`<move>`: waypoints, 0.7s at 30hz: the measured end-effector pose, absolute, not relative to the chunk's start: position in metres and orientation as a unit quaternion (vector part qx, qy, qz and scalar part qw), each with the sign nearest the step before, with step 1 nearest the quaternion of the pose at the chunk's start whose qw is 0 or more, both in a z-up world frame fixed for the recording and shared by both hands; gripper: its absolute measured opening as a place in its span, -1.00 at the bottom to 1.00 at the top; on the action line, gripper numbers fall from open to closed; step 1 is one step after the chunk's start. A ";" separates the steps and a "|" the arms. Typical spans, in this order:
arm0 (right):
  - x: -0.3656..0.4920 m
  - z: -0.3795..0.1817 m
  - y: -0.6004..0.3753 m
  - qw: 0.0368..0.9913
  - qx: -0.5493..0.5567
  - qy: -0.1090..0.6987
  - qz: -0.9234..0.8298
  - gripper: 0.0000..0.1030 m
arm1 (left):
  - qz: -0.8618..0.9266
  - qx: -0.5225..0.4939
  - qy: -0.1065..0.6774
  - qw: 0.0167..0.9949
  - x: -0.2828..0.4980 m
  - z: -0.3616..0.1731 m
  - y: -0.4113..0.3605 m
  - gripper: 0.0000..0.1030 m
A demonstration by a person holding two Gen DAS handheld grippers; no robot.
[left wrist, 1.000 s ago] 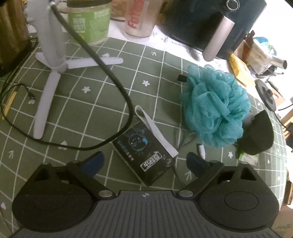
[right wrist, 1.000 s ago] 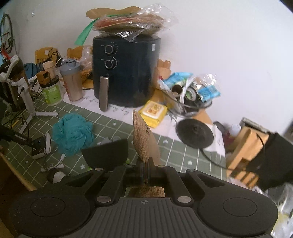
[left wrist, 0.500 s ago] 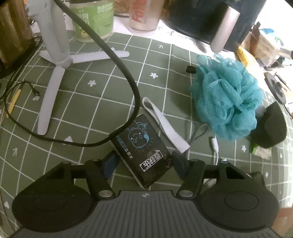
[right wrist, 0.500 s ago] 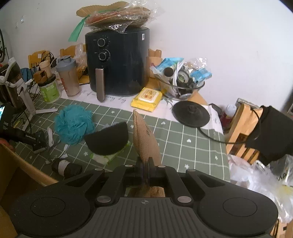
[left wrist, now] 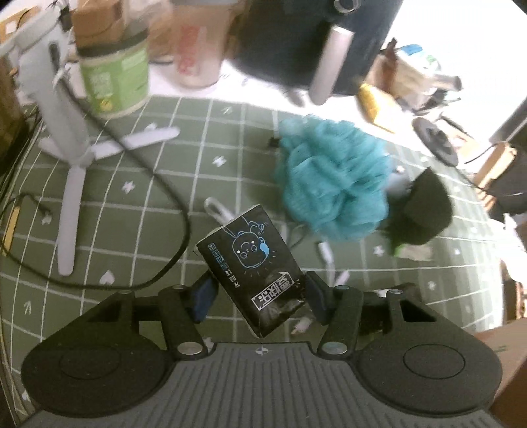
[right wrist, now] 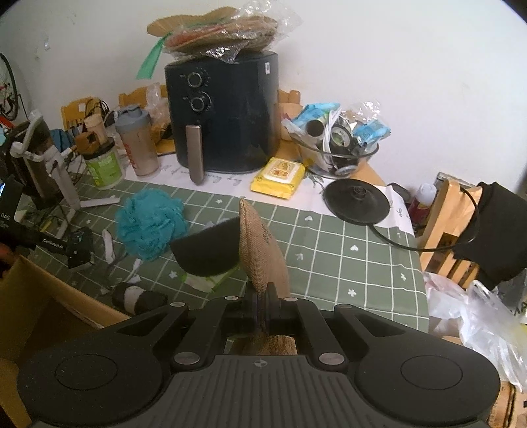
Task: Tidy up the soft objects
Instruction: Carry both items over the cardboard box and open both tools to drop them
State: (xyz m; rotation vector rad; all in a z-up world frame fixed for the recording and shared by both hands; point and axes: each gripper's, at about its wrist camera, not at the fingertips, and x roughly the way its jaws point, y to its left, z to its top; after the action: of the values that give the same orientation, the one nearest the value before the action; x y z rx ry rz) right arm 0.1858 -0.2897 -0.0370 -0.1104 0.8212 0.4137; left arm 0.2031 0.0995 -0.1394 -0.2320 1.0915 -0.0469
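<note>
The black plastic-wrapped tissue pack with a blue cartoon face (left wrist: 252,268) sits between the blue pads of our left claw (left wrist: 260,291), raised off the green grid-patterned cloth of the worktop (left wrist: 138,204); the jaws are closing, with both pads against the pack's sides. Our right claw (right wrist: 262,304) is clamped tight on the lower edge of a tan burlap pouch (right wrist: 262,252), which stands upright above the pads.

Just past the pouch lies a black half-round sponge (right wrist: 206,253) over a pale green packet (right wrist: 209,281), and a dark rolled bundle with a white band (right wrist: 138,298) rests at the worktop's near edge, beside a brown cardboard box (right wrist: 29,312) whose inside we cannot see. A teal mesh bath pouf (left wrist: 332,179) sits on the cloth beyond the tissue pack, touching the sponge. A white tripod stand (left wrist: 70,141) and its black cable (left wrist: 171,197) spread to the left.

Farther back stand a green-labelled jar with a small brown box on its lid (right wrist: 103,164), a shaker bottle with a grey cap (right wrist: 136,141), and a dark air fryer (right wrist: 224,115) carrying a clear bag of woven mats (right wrist: 220,31). A yellow wipes packet (right wrist: 278,174) lies at its right, then a glass bowl (right wrist: 316,169) crammed with tape rolls, a white cable and blue packets, and a black round base (right wrist: 357,200).
</note>
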 end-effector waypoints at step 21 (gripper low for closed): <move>0.152 0.021 -0.289 0.899 0.005 0.339 0.276 -0.87 | -0.096 -0.076 0.451 0.884 0.165 -0.024 0.058 0.09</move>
State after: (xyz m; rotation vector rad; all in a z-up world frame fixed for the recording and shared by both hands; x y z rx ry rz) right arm 0.1516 -0.2890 0.0208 0.0098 0.7027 0.5710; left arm 0.1655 0.0583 -0.0237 -0.1579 0.9383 -0.1998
